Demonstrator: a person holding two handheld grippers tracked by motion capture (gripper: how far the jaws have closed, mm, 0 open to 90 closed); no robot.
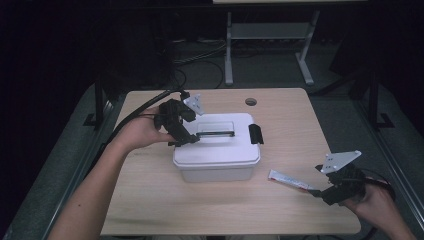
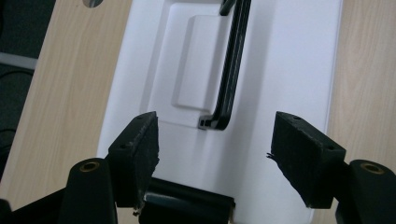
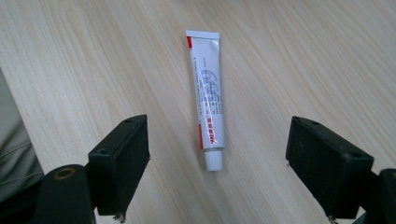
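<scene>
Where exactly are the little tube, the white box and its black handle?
tube (image 3: 208, 98): right gripper view, middle of its printed body.
white box (image 1: 215, 150): high view, bare lid.
black handle (image 2: 231, 70): left gripper view, its bar.

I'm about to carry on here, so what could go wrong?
The tube lies flat on the table between the open right claw; closing may skid it or squash it. The left claw, open over the box lid, could miss the slim black handle.
</scene>
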